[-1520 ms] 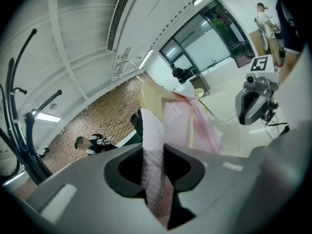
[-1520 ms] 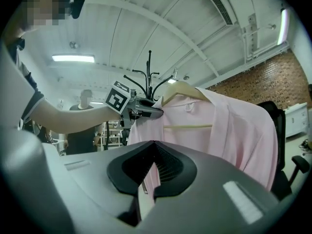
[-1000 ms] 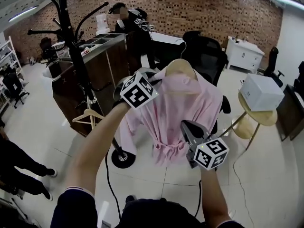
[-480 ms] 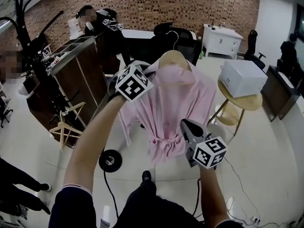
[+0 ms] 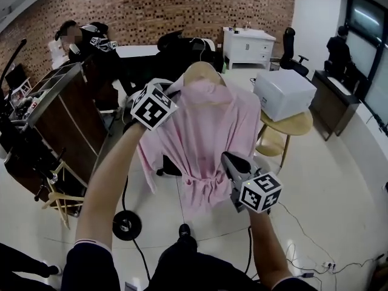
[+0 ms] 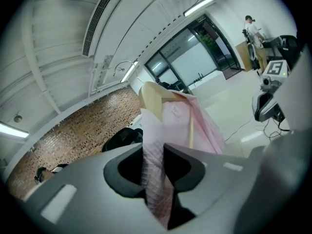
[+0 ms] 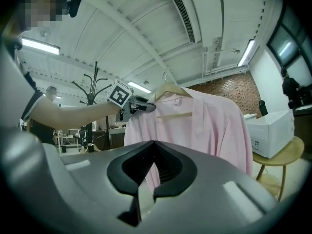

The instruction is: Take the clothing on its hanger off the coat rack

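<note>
Garment: a pink robe-like garment (image 5: 212,126) on a pale wooden hanger (image 5: 203,71) hangs in the air at the person's 12 o'clock, apart from the black coat rack (image 7: 95,87).
Left claw: the left claw (image 6: 154,151) is clamped on a fold of pink fabric at the garment's 11 o'clock, just beside the hanger's shoulder.
Left arm: the left forearm (image 5: 112,174) is stretched forward and up, with its marker cube on top.
Right claw: the right claw (image 7: 152,172) is pinched narrow on a pale strip of the garment's lower front, at its 5 o'clock.
Right arm: the right forearm (image 5: 264,241) is held lower and bent in close.
Surroundings: a white box (image 5: 284,94) sits on a round wooden stool (image 5: 290,126) at 2 o'clock.
</note>
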Tool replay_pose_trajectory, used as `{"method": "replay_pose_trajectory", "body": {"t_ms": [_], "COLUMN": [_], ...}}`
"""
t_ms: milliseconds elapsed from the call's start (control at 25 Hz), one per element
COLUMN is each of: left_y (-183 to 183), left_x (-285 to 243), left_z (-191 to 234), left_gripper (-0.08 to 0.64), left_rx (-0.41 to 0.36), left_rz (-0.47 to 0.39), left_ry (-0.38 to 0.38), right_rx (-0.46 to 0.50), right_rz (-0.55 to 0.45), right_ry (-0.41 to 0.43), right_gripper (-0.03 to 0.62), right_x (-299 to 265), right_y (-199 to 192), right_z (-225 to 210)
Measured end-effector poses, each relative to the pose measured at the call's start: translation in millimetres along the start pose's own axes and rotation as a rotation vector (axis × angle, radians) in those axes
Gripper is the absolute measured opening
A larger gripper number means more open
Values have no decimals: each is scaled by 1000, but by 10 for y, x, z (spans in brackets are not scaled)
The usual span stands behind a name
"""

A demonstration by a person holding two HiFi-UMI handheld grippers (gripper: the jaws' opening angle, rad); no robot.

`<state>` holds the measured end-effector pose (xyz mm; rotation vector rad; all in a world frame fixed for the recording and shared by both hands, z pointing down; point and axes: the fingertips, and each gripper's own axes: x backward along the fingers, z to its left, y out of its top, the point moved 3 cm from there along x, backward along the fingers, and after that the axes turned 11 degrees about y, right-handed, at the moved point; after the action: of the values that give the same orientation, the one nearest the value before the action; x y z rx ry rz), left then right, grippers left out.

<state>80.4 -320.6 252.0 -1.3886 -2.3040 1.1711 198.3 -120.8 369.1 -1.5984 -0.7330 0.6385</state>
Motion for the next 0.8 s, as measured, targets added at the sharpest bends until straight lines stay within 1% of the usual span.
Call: {"method": "replay_pose_trajectory", "body": {"t_ms": [200, 440, 600, 800], "left_y": [-98, -168, -302, -437], "left_x": [-452, -1049, -1379, -1771], "left_z": [277, 599, 772, 920], "left_gripper": [98, 98, 98, 98], "left_rx": [13, 1, -8, 8], "left_rz": [-15, -28, -15, -13], "left_ry": [-7, -16, -21, -16], "right_rx": [-1, -3, -7, -16], "right_rz": [8, 9, 13, 27], "right_ry": [-32, -82, -90, -104], "right_gripper": [2, 2, 2, 2], "right_x": [-323, -704, -992, -1242], "right_y": [42, 128, 145, 143], "right_z": [-294, -705, -891, -1166]}}
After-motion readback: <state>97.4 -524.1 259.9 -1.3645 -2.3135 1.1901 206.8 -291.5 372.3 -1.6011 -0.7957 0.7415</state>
